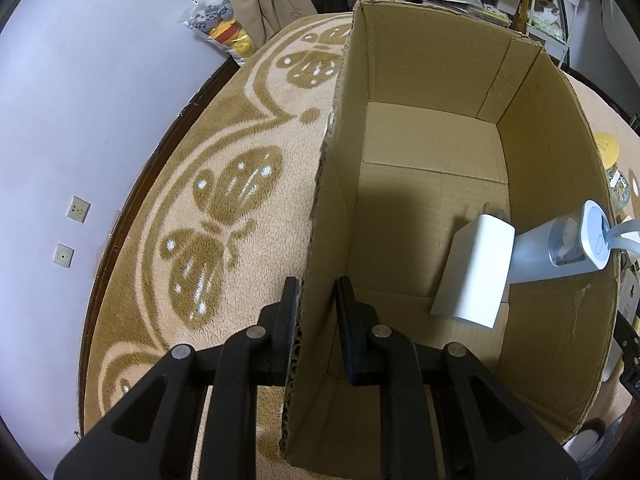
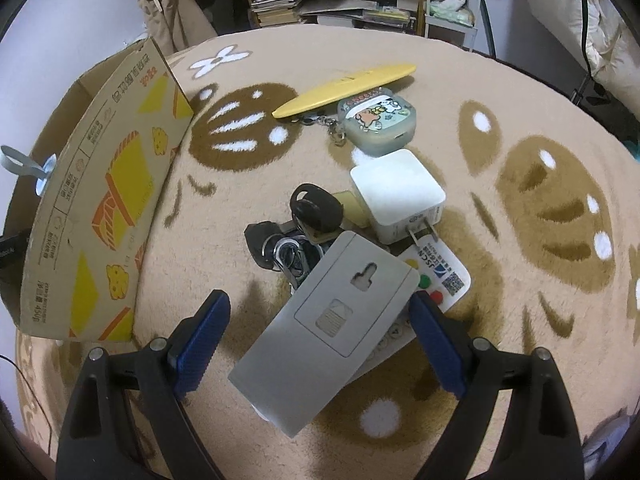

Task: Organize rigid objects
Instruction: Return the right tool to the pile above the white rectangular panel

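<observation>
Left claw [image 1: 316,316] straddles cardboard box [image 1: 440,92] wall; right claw [image 2: 320,340] spread over grey box [image 2: 324,336].

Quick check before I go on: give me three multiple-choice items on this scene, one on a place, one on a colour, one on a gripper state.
1. Where does the flat grey rectangular device lie?
A. inside the box
B. on the carpet between the right gripper's fingers
C. on the shelf

2. What colour are the right gripper's finger pads?
A. blue
B. red
C. white

3. What is the left gripper doing?
A. hanging open in air
B. straddling the brown cardboard box wall
C. holding a charger

Key: 1 B, it lies between the spread fingers; 2 A, both pads are blue; 3 B, one finger is on each side of the wall.
</observation>
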Motion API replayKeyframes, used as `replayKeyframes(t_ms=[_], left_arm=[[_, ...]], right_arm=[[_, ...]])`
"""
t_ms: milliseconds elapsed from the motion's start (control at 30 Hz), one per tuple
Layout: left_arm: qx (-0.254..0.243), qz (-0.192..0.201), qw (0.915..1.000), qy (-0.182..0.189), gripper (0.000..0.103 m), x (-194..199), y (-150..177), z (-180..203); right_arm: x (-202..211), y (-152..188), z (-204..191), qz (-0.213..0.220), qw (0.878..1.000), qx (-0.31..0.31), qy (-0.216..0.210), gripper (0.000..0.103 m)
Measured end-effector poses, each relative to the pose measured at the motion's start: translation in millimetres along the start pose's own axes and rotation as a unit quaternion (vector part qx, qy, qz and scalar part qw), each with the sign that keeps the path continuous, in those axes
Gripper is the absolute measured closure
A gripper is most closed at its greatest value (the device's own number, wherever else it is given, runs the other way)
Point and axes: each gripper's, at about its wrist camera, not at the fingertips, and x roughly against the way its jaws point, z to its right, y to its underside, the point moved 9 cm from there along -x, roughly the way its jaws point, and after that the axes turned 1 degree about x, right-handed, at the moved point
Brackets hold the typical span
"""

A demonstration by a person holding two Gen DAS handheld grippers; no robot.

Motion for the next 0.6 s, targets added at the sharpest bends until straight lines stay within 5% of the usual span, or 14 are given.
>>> replayKeyframes(t_ms=[600], left_arm=[[0.0,-0.001,1.0,0.0,0.085,-0.1,0.3,0.1]], right_arm=[[-7.8,4.2,0.2,-0.005,0.997,0.014,0.071,0.021]])
